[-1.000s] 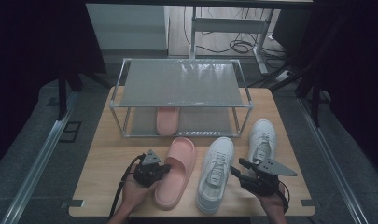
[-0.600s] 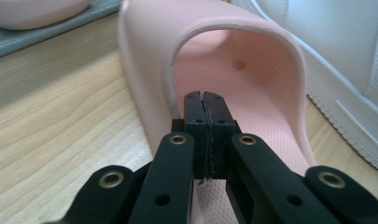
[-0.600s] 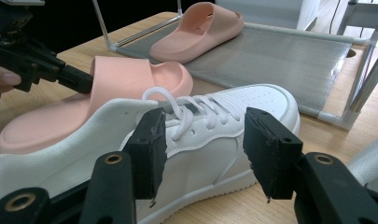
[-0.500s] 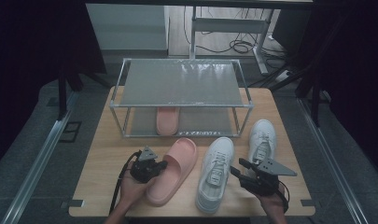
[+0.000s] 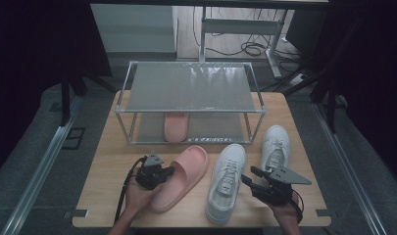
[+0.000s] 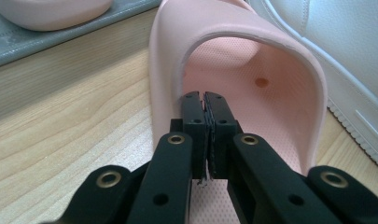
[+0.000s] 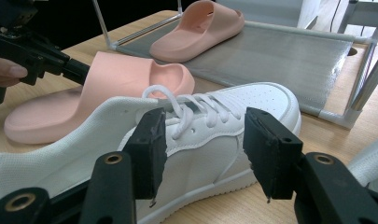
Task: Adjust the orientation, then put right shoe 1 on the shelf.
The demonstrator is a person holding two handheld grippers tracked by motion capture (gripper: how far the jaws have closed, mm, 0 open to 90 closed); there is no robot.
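A pink slipper (image 5: 186,171) lies at a slant on the wooden table (image 5: 108,147), toe toward the rack. My left gripper (image 5: 167,170) is at its left side. In the left gripper view this gripper (image 6: 204,95) is shut, its tips over the footbed just short of the strap (image 6: 252,60). Its jaws have just been opening a hair, and nothing shows between them. A white sneaker (image 5: 228,178) lies right of the slipper. My right gripper (image 5: 249,177) stands open beside the sneaker's heel end. In the right gripper view its pads (image 7: 151,154) frame the sneaker (image 7: 214,140) without touching it.
A low metal rack (image 5: 191,88) stands at the back of the table, with a second pink slipper (image 5: 176,125) on its lower shelf. A second white sneaker (image 5: 275,147) lies at the right. The table's front edge runs just behind both hands.
The pink slipper has turned, its heel swinging left toward the table's front, and my left gripper has shifted slightly left with it. The right gripper and both sneakers have stayed put.
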